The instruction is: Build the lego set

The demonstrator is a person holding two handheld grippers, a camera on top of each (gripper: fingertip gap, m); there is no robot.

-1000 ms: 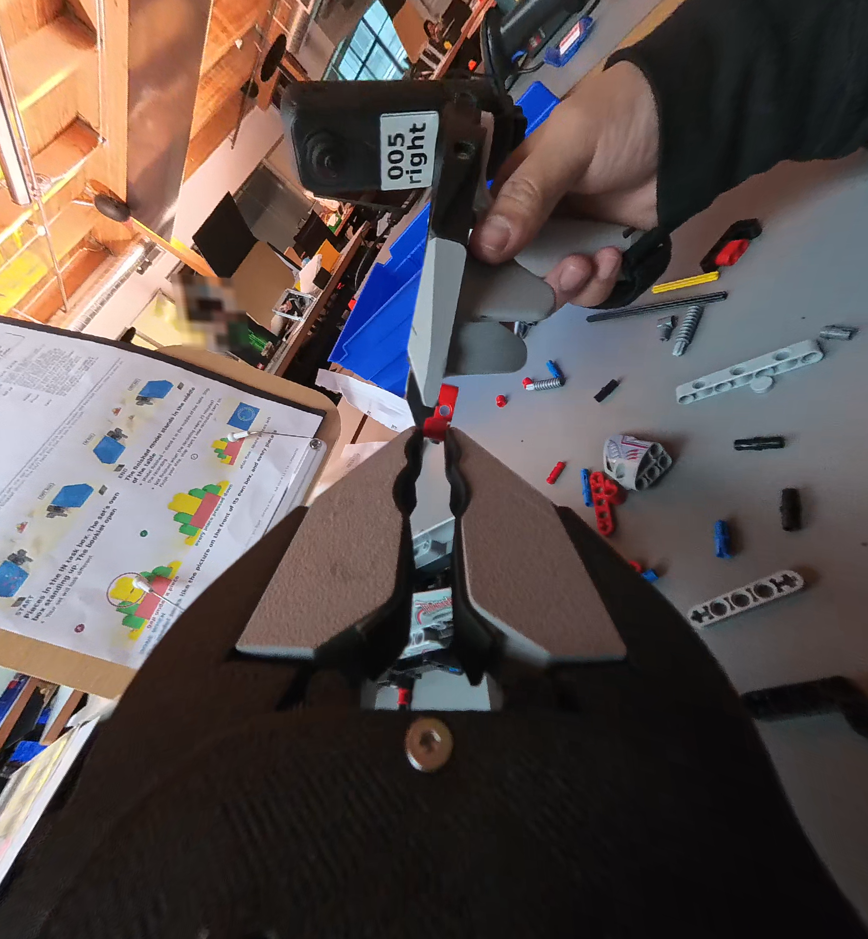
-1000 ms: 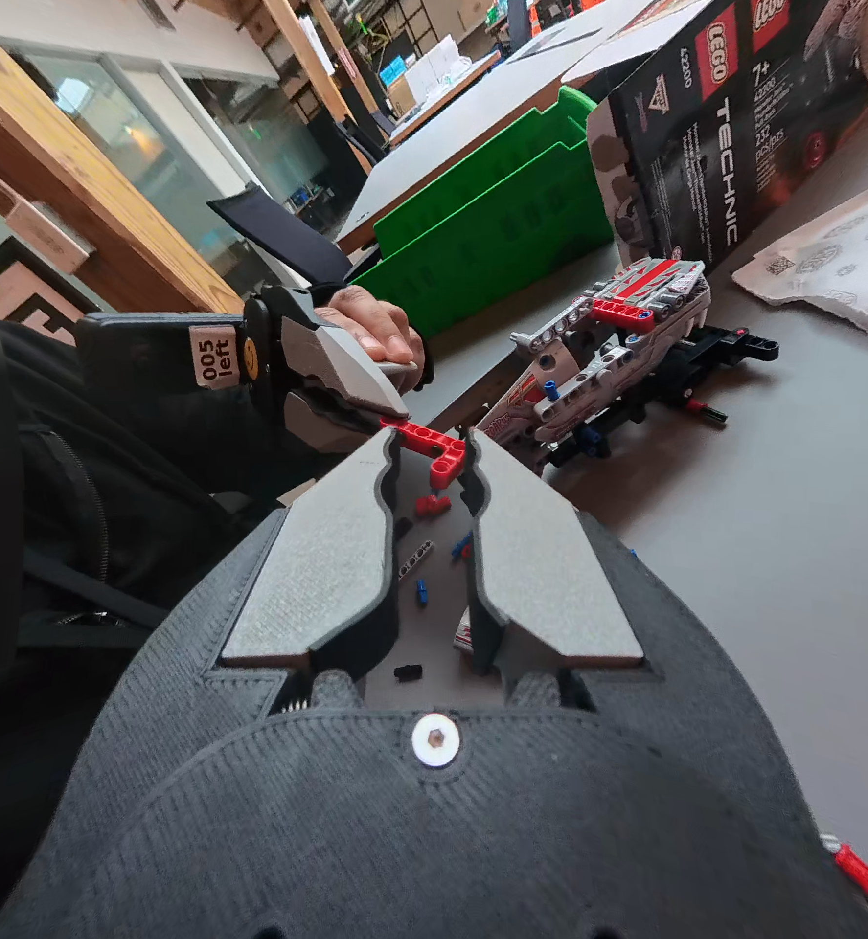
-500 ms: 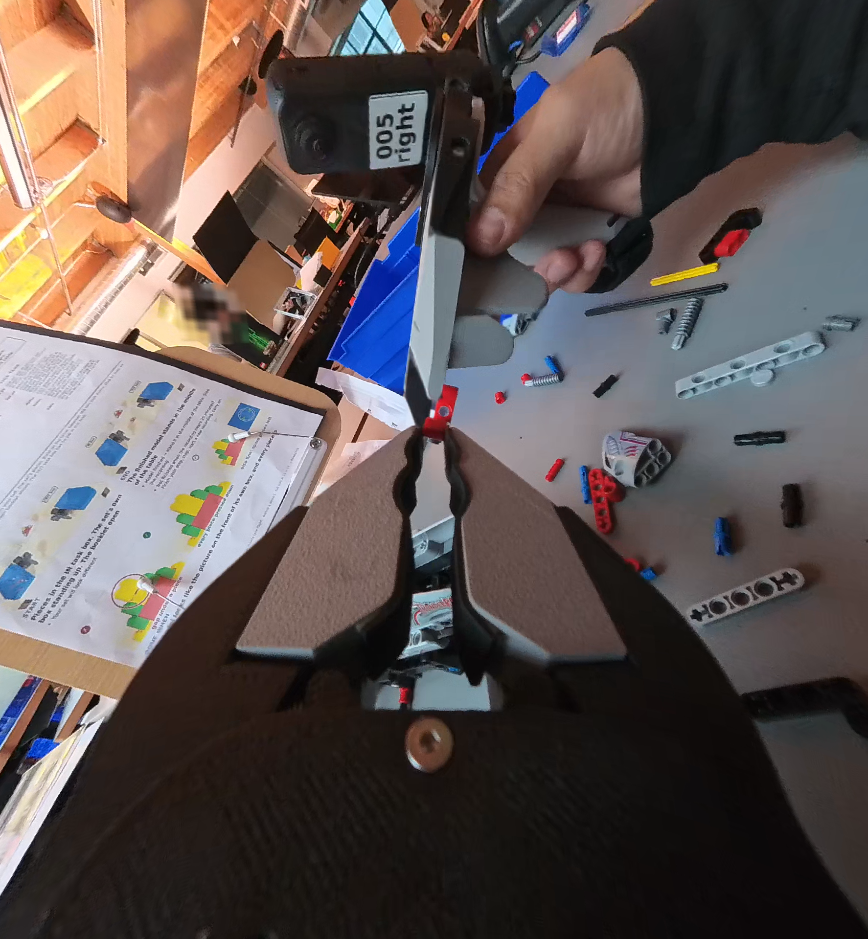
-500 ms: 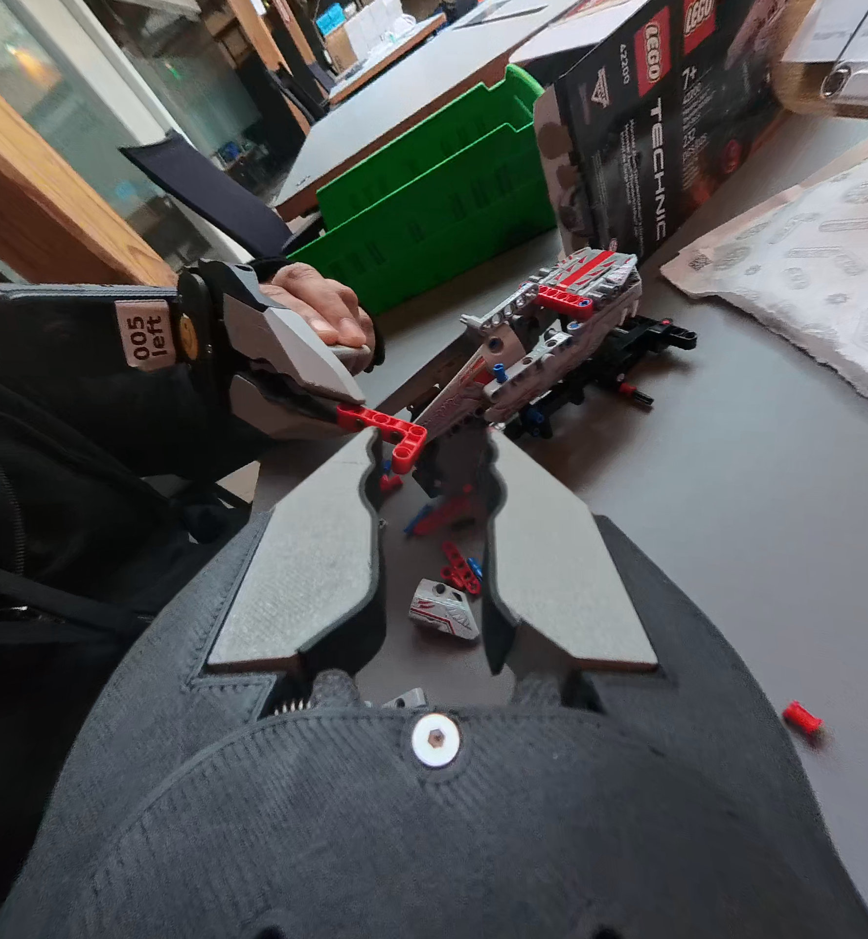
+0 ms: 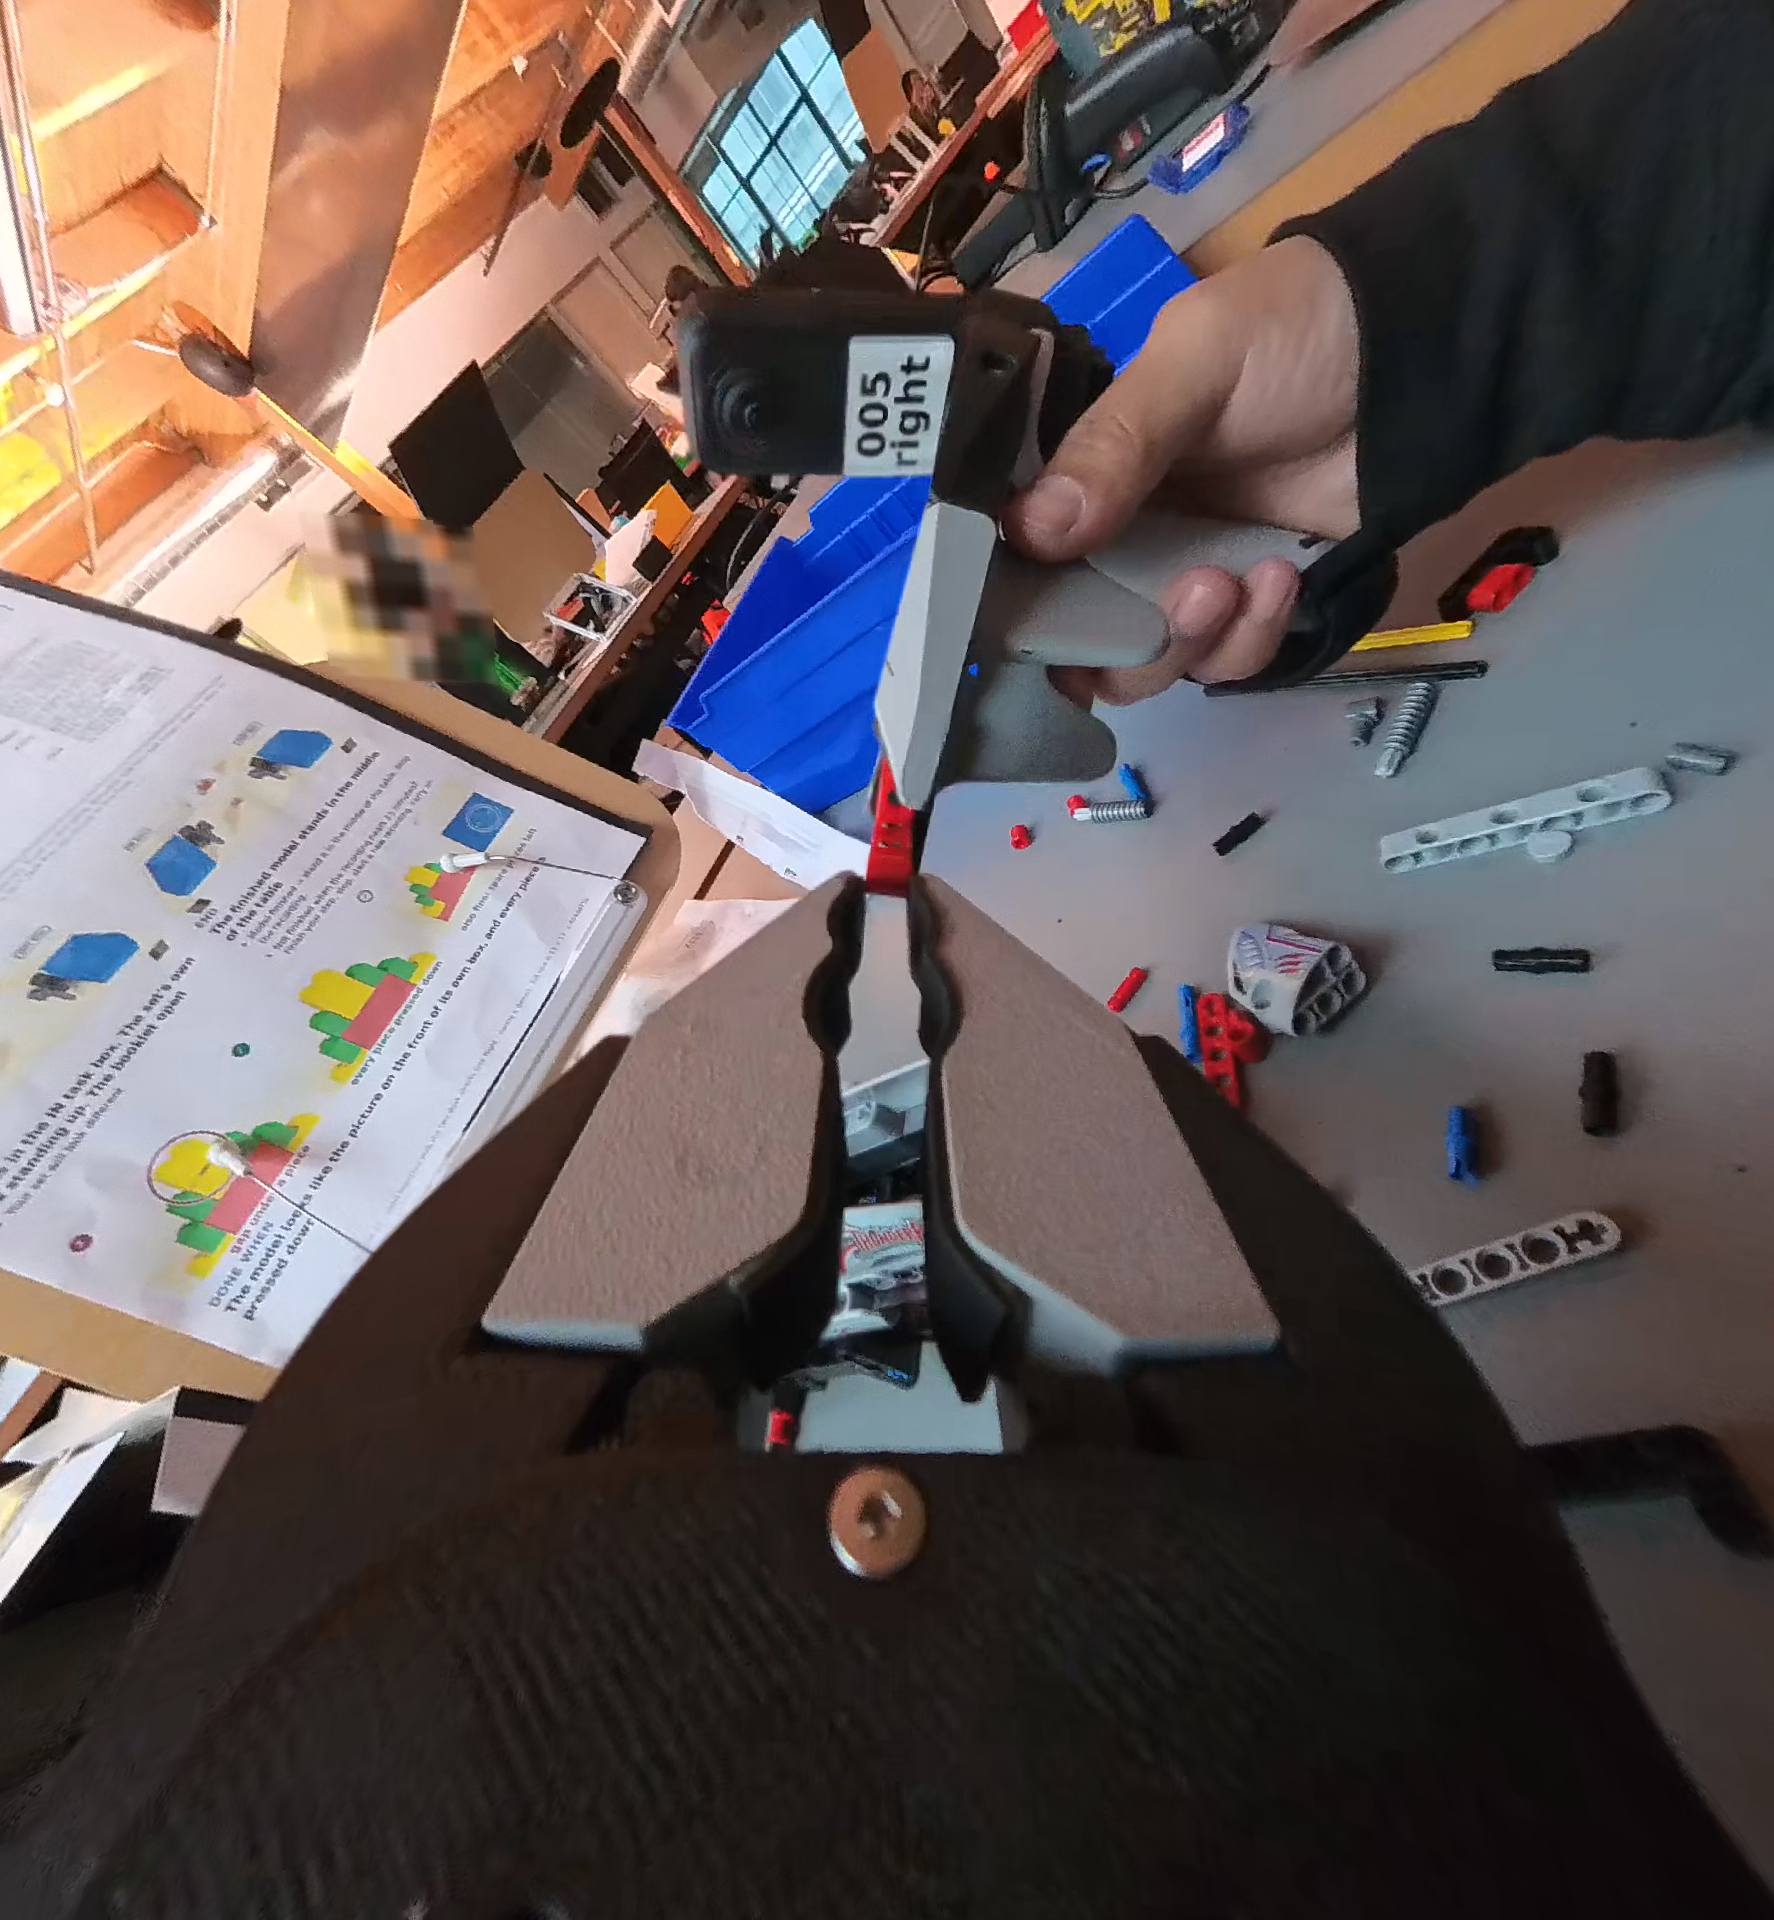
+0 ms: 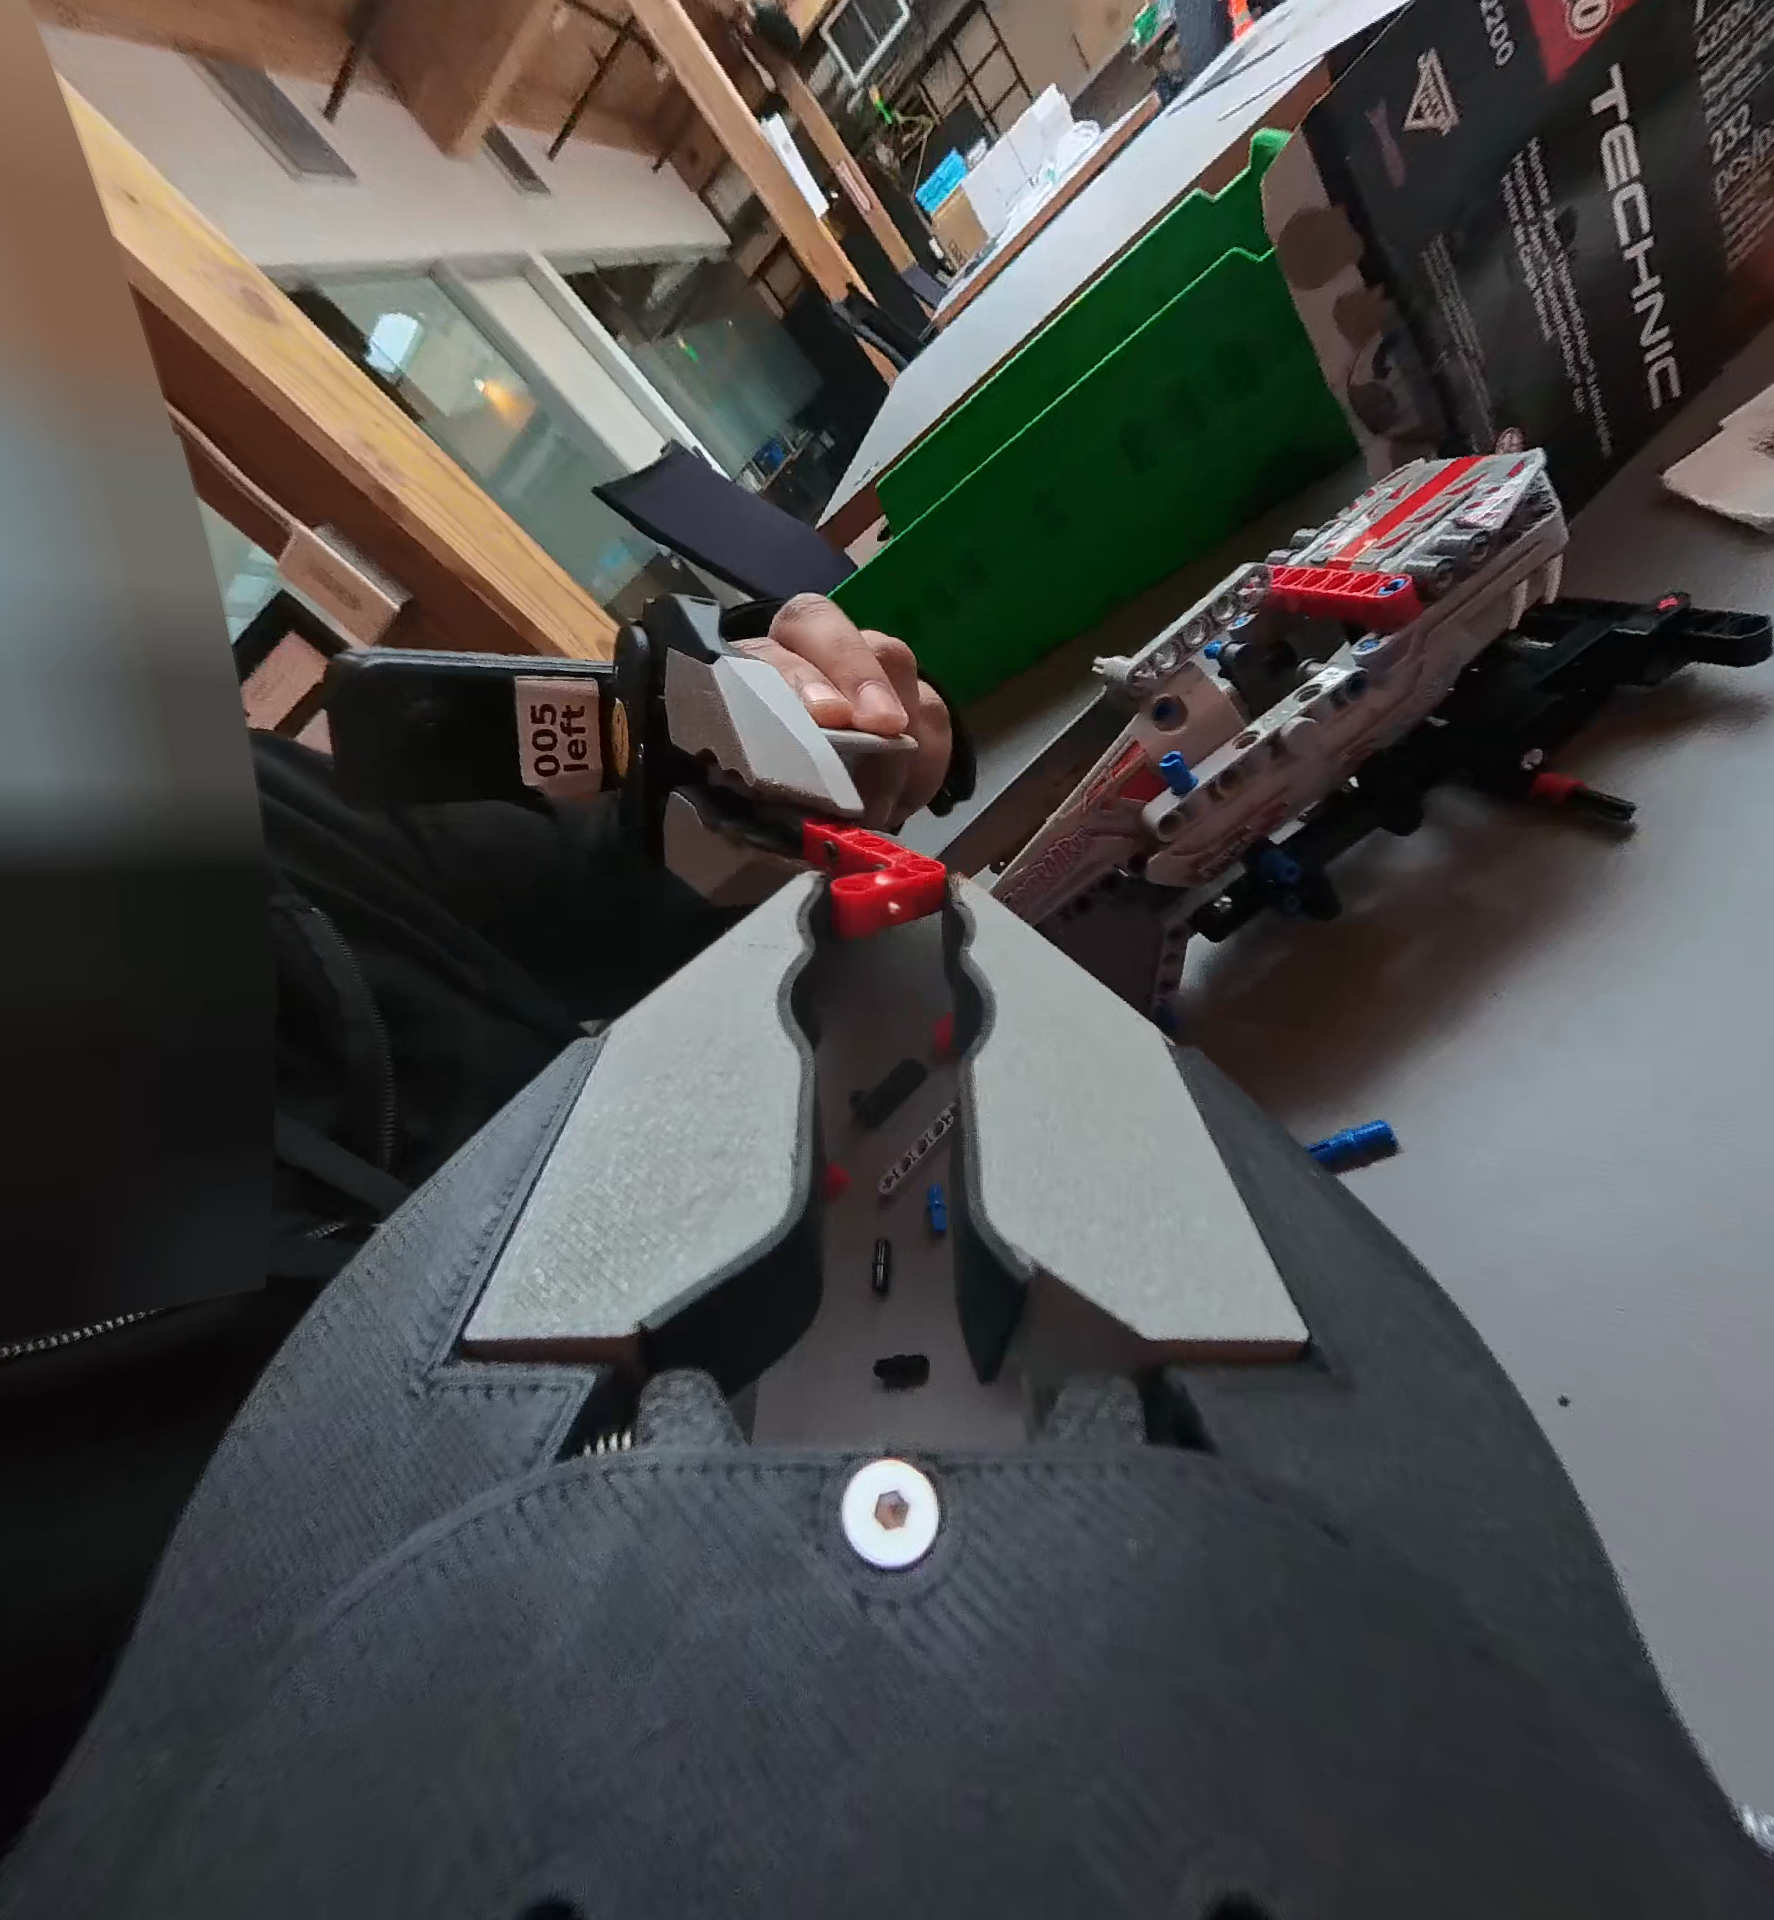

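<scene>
Two labelled tools [image 5: 888,883] [image 6: 883,899]; printed box [image 6: 1589,229]

The L-shaped beam [image 6: 878,881] is held between the tips of the left gripper [image 6: 810,821] and right gripper [image 6: 881,902], above loose parts [image 6: 898,1143] scattered on the table [image 6: 1589,1039], with the partly built model [image 6: 1330,717] behind, before the box [image 6: 1589,229].

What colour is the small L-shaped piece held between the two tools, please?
Red. The L-shaped piece shows best in the right wrist view, clamped by the left tool.
</scene>
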